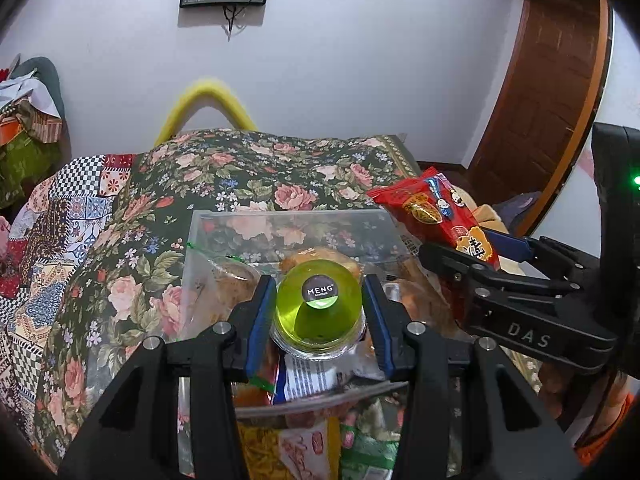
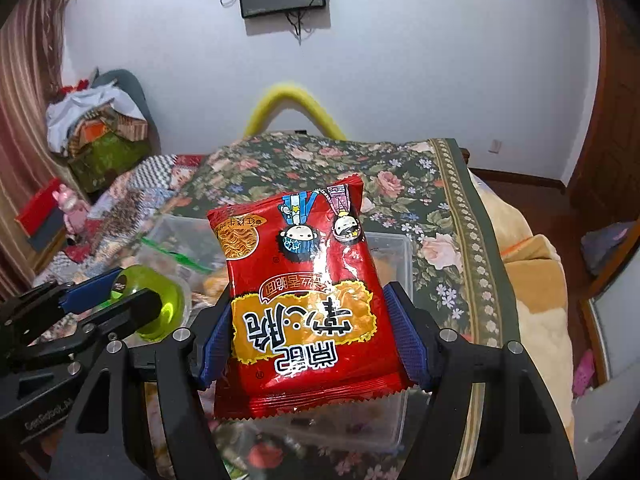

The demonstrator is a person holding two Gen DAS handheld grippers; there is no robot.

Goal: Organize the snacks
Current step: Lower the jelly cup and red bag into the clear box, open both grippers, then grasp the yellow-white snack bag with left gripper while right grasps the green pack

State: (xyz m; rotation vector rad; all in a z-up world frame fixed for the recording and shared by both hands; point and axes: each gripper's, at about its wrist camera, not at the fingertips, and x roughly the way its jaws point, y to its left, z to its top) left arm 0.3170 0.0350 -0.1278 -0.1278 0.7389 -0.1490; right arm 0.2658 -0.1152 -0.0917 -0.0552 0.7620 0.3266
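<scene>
In the left wrist view the left gripper (image 1: 320, 312) clamps a green jelly cup (image 1: 318, 306) above the clear plastic bin (image 1: 280, 220), ready to drop in, while in the right wrist view the right gripper (image 2: 312, 336) pinches a red noodle-snack packet (image 2: 304, 300) over the bin's 3 o'clock side, likely next.

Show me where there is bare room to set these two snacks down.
Free: floral cloth beyond the clear container, and its strip along the right-hand border. Crowded: the container's near part under the green jelly cup and red noodle packet.
</scene>
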